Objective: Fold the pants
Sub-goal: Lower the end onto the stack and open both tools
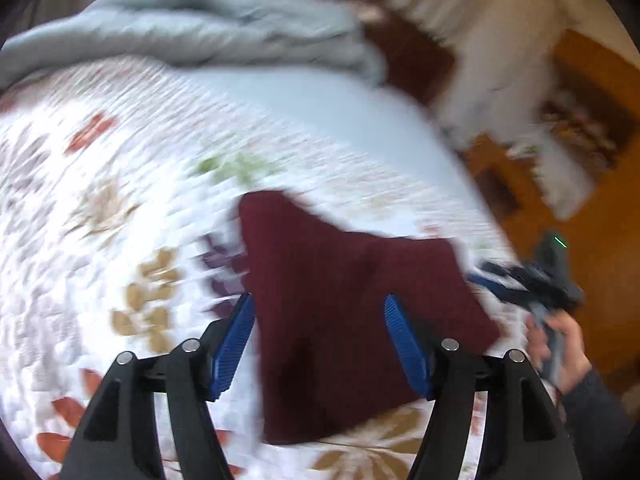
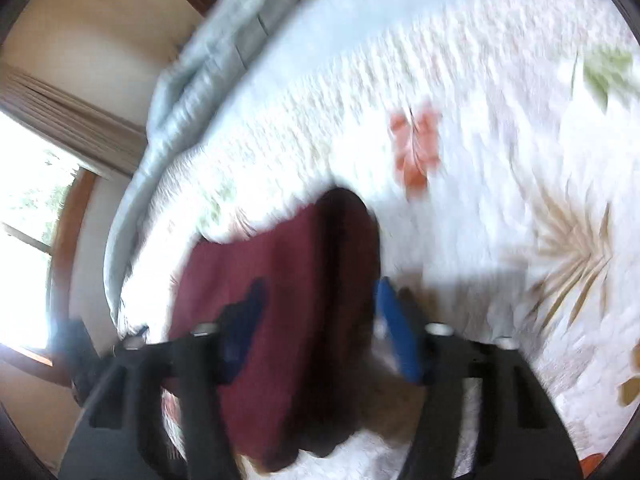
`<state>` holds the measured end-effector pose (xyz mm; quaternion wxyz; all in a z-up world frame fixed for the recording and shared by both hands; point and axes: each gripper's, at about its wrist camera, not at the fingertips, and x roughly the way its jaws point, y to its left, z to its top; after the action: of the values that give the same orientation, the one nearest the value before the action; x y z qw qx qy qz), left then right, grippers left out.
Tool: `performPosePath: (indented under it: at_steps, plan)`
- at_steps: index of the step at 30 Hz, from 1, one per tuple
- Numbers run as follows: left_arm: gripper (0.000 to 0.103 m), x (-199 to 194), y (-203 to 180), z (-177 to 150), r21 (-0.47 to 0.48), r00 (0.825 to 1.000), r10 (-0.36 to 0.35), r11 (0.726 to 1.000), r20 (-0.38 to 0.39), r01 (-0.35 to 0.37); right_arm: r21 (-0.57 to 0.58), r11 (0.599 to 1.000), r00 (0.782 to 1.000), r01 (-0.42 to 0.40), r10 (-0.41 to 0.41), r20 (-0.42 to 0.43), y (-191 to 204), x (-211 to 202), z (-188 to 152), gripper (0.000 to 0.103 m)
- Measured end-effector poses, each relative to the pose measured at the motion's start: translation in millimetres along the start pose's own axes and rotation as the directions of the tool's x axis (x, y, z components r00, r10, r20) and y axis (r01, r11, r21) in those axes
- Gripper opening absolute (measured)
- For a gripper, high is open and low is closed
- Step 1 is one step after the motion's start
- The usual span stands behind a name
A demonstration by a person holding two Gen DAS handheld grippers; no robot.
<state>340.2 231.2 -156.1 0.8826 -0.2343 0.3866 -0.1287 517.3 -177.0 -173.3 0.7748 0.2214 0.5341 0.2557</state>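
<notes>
Floral bedspread; folded maroon pants lying flat.

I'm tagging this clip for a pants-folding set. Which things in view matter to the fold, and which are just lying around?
Job:
maroon pants, folded on the bed
left gripper, open
right gripper

Just there:
floral bedspread
grey blanket
window

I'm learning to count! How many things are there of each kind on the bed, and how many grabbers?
Dark red pants: 1
Pale blue blanket: 1
Flowery bedspread: 1
Grabbers: 2, the left gripper and the right gripper
Total: 5
</notes>
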Motion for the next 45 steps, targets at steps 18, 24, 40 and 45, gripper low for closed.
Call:
performPosePath:
  at_steps: [18,24,40,45]
  plan:
    - [0.067,50.7,-10.5,-73.3,-0.109,0.948,-0.312,0.946,-0.064,0.305,0.115,0.986,0.978,-0.124,0.141,-0.153,0.1,71.8,-6.1,0.0]
    - [0.067,51.9,3.5,-72.7,-0.145,0.933,-0.355,0.928,-0.061,0.344,0.045,0.948,0.941,-0.315,0.318,-0.115,26.4,17.5,-58.0,0.004]
    - [0.074,21.5,11.4,-81.9,-0.223,0.941,-0.336,0.921,-0.031,0.321,0.258,0.917,0.951,-0.305,0.309,0.026,-42.9,-26.8,-117.4,0.004]
    - [0.074,-49.8,0.8,-124.5,-0.205,0.972,-0.233,0.95,0.032,0.235,0.343,0.82,0.888,-0.459,0.432,0.154,-54.2,-87.5,-172.0,0.025]
